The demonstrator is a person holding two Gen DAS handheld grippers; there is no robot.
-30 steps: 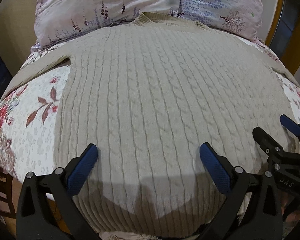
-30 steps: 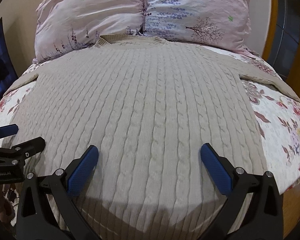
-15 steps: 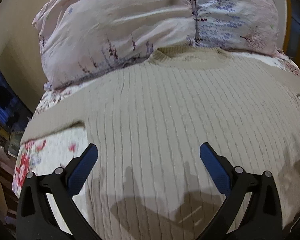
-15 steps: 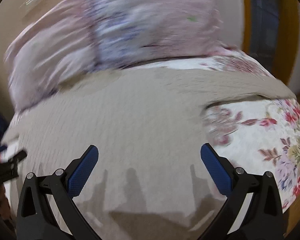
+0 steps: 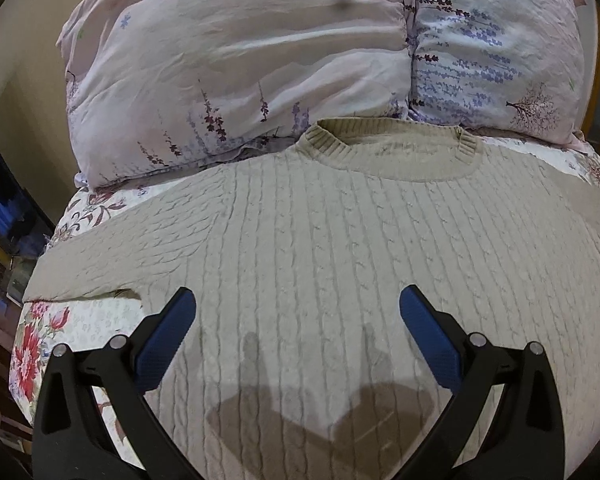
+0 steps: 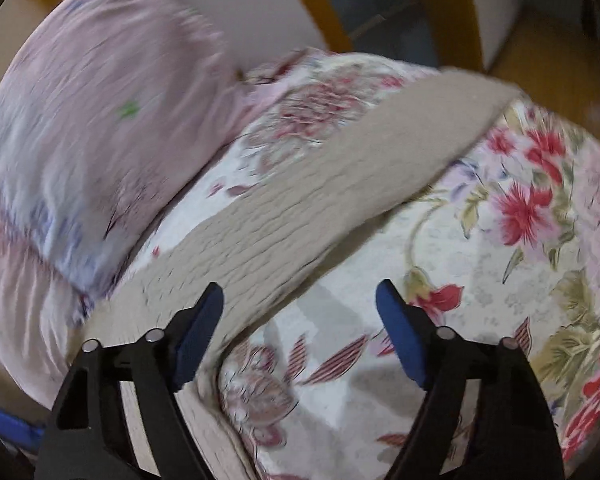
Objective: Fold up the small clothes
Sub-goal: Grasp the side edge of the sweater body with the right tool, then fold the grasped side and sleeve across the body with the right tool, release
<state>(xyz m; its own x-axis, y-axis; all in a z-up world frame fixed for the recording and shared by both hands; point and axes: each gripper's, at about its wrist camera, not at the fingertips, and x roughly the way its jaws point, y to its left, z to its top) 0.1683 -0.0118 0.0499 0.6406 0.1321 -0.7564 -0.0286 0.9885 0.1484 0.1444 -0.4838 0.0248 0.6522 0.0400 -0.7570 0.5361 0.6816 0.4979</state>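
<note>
A beige cable-knit sweater point(image 5: 340, 248) lies flat, front up, on a floral bedspread point(image 5: 60, 328), its ribbed collar point(image 5: 396, 152) against the pillows. My left gripper point(image 5: 296, 320) is open and empty above the sweater's chest, near the left armpit. The left sleeve point(image 5: 112, 264) stretches out to the left. My right gripper point(image 6: 300, 324) is open and empty over the right armpit, where the right sleeve point(image 6: 340, 196) runs diagonally up to the bed's edge. The right wrist view is motion-blurred.
Two pink and lilac floral pillows point(image 5: 260, 60) stand at the head of the bed, and one shows in the right wrist view point(image 6: 80, 140). A wooden frame point(image 6: 452, 8) and floor lie beyond the bed's right edge. Dark clutter point(image 5: 4, 216) sits left of the bed.
Both grippers have moved from the hem up toward the shoulders. The left went toward the collar and left armpit; the right swung right to the right sleeve. Both stayed open.
</note>
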